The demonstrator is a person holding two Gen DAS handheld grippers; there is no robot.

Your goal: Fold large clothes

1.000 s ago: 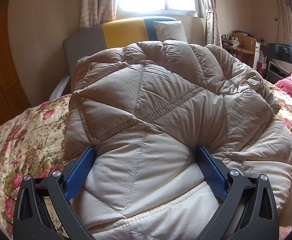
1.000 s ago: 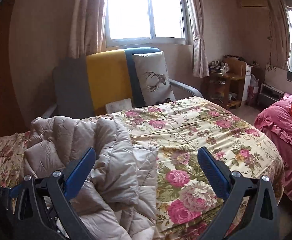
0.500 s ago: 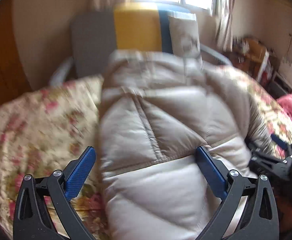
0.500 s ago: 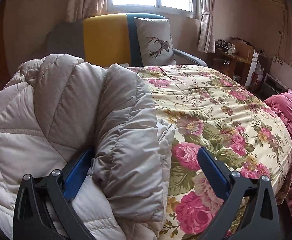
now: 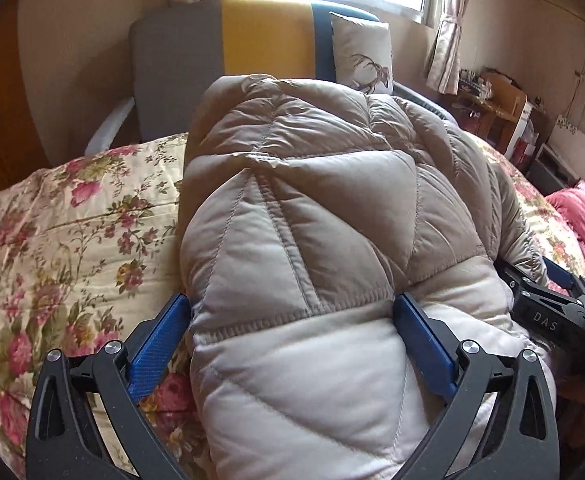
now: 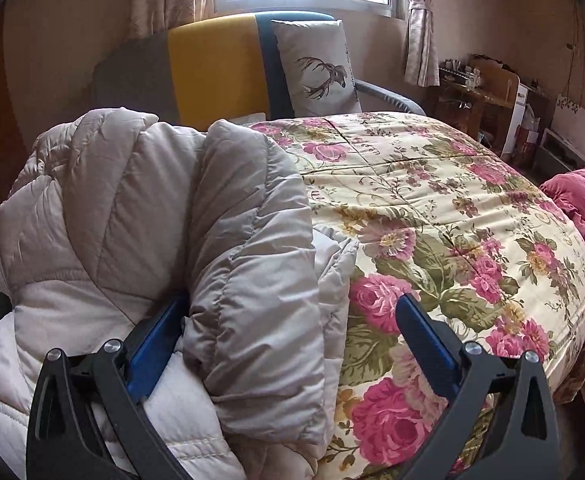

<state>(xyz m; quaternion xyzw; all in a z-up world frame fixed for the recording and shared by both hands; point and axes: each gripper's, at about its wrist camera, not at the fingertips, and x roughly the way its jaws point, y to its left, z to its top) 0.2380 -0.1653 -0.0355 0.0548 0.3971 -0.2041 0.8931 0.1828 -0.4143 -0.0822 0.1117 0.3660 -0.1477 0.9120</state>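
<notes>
A large beige quilted down jacket point(image 5: 332, 240) lies bunched on a floral bedspread point(image 5: 72, 220). My left gripper point(image 5: 292, 316) is open, its blue fingers wide apart on either side of the jacket's near end, the fabric bulging between them. My right gripper point(image 6: 292, 320) is open too; a folded sleeve or side panel of the jacket point(image 6: 252, 260) sits between its fingers, against the left finger point(image 6: 160, 332). The right gripper's black body also shows at the right edge of the left wrist view point(image 5: 552, 304).
The floral bedspread point(image 6: 432, 208) extends to the right of the jacket. Behind the bed stands a grey, yellow and blue sofa point(image 6: 212, 68) with a deer cushion point(image 6: 316, 68). A pink bed point(image 6: 584, 216) lies at right; a wooden desk point(image 6: 480, 96) stands by the wall.
Both grippers moved in low against the jacket. The left gripper shifted left and the jacket now looks narrower, with bedspread showing at its left. The right gripper came up to the jacket's right side.
</notes>
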